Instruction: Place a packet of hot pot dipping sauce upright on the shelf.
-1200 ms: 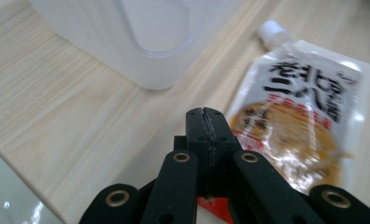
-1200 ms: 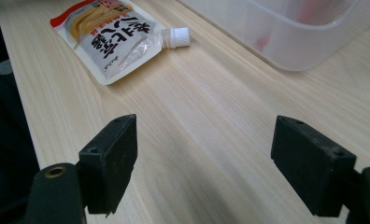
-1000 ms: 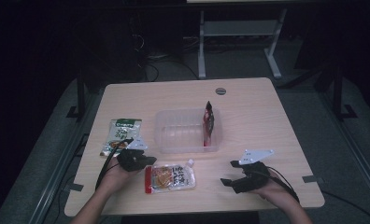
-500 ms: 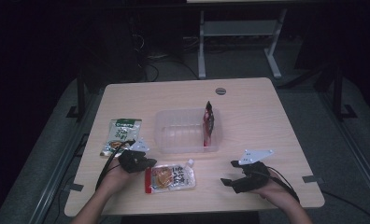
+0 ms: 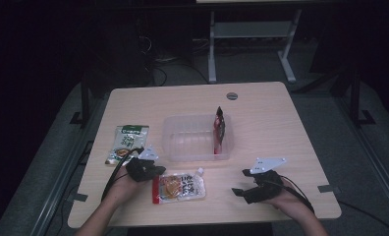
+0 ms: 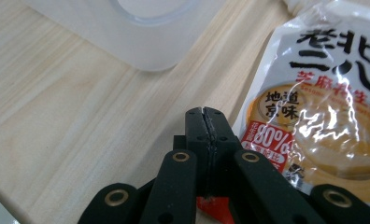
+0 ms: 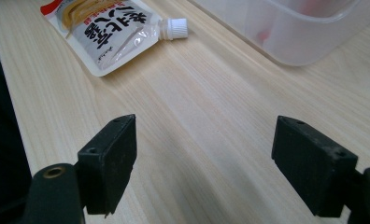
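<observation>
2 hand-held grippers, left hand-held gripper [image 6: 205,122] pinched together at sauce pouch [image 6: 323,116] edge, right hand-held gripper [image 7: 204,154] spread apart.

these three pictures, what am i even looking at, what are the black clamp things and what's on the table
A person sits at a wooden table and holds a hand-operated two-jaw tool in each hand; there is no robot arm.

The high view looks down from above. The left tool is at the left, the right tool at the right. The other two pictures come from cameras riding on each tool, looking along its black jaws.

On the table lie a clear tub with a red packet standing in it, a green packet to its left, and a spouted sauce pouch near the person.

The left tool's jaws are shut at the pouch's edge, apparently pinching it. The right tool's jaws stand open, holding nothing.
</observation>
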A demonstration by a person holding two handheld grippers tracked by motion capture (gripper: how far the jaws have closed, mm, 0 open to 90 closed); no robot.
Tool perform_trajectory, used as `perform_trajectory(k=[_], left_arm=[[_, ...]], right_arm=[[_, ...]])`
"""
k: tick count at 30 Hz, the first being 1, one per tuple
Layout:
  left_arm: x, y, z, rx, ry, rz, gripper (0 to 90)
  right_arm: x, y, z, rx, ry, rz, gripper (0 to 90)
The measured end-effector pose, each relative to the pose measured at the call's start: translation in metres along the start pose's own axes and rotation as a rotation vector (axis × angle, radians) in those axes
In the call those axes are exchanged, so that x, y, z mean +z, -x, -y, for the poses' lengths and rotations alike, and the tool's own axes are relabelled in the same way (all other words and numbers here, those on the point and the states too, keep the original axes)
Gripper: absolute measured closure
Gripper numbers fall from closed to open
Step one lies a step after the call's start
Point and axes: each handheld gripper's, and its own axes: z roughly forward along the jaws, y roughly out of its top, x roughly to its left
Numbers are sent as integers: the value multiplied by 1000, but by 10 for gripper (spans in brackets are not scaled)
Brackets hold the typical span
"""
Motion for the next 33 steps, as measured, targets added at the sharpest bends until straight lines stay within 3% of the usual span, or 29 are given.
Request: perform_trajectory(k=[7, 11, 16, 21, 23, 24, 26, 29, 33], left_arm=[[-2, 3, 1, -23, -8, 68, 894], [-5, 8, 2, 4, -36, 89, 894], [-7, 18, 3, 0, -52, 120, 894], [-14, 21, 2, 9, -62, 113, 890], [-20, 23, 0, -4, -37, 102, 882], [-23, 26, 0, -25, -17, 98, 879], [-31, 34, 0, -24, -18, 93, 863], [-40, 48, 4, 0, -12, 86, 858], [-44, 63, 15, 2, -28, 90, 858]], right_arm=[[-3, 1, 1, 7, 7, 7, 216], [-3, 0, 1, 0, 5, 7, 216], [-2, 0, 1, -6, -1, 9, 216], [-1, 0, 1, -11, -3, 9, 216], [-1, -1, 1, -8, -6, 9, 216], [-1, -1, 1, -8, -6, 10, 216], [-1, -1, 1, -8, -4, 7, 216], [1, 0, -1, 22, -3, -6, 216], [7, -2, -11, 53, -33, -39, 196]])
